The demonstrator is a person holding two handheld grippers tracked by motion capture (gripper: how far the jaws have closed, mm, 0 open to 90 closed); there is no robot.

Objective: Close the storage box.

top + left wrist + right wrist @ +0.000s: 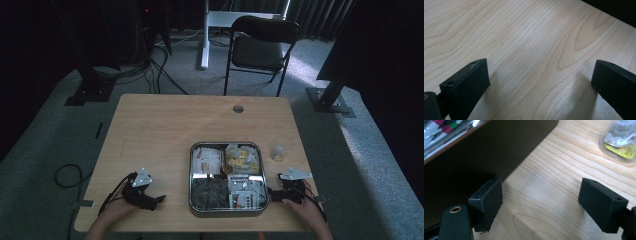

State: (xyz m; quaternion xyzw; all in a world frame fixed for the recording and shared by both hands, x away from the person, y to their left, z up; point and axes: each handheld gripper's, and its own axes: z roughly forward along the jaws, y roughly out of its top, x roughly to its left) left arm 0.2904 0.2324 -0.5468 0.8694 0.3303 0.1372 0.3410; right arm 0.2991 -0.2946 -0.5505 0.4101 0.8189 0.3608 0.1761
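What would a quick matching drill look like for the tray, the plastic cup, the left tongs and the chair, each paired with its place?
Things:
1. metal tray
2. plastic cup
3. left tongs
4. folding chair

Places:
A. on the floor beyond the table's far edge
B. on the table, right of the tray's far half
C. near the table's front edge, between both hands
D. open over bare wood, left of the tray

Pairs: 1-C, 2-B, 3-D, 4-A
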